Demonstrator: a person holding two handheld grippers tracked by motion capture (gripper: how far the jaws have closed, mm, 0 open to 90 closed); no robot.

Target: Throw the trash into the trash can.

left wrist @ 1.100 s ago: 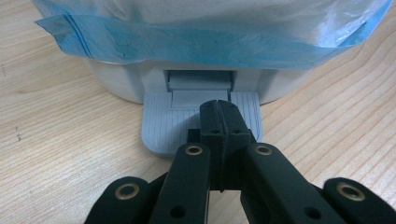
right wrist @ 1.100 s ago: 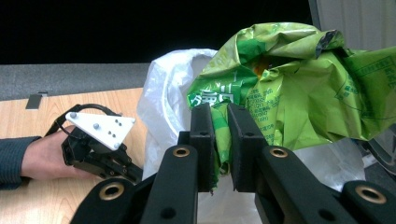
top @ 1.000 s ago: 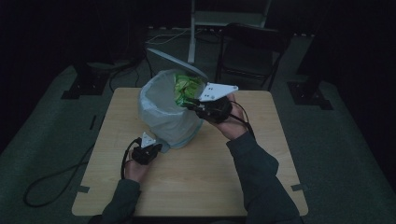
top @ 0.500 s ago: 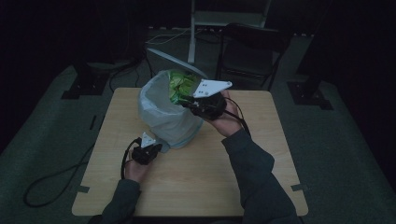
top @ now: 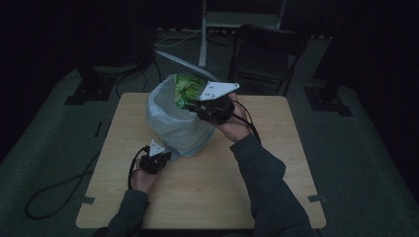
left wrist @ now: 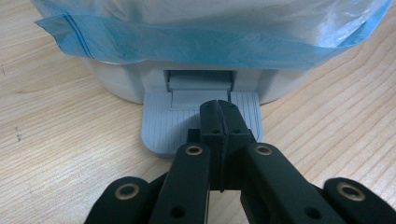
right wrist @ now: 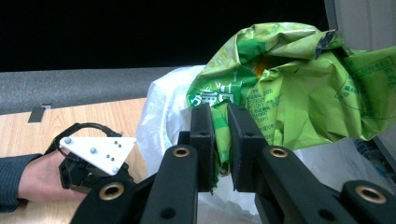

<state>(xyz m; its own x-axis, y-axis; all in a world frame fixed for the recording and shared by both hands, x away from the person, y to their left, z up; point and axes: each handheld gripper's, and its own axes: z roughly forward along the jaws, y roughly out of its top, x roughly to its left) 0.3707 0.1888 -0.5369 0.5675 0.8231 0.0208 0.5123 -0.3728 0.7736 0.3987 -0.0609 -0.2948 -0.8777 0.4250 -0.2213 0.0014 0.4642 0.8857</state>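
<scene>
A small pedal bin [top: 179, 123] lined with a pale blue bag stands on the wooden table [top: 262, 173], its lid up. My left gripper [top: 165, 157] [left wrist: 219, 112] is shut, its tips resting on the bin's grey foot pedal [left wrist: 163, 126]. My right gripper [top: 193, 106] [right wrist: 220, 121] is shut on a crumpled green snack wrapper [top: 187, 89] [right wrist: 289, 88], held over the open mouth of the bin. The bag liner [left wrist: 205, 42] [right wrist: 163, 116] hangs over the bin's rim.
A dark chair [top: 267, 54] and a white stand [top: 207, 29] are behind the table's far edge. Black stand feet [top: 84, 91] sit on the floor at both sides, and a cable [top: 54, 190] loops on the floor at the left.
My right gripper has carried the green wrapper slightly left, more over the bin's opening. The left gripper has stayed on the pedal.
</scene>
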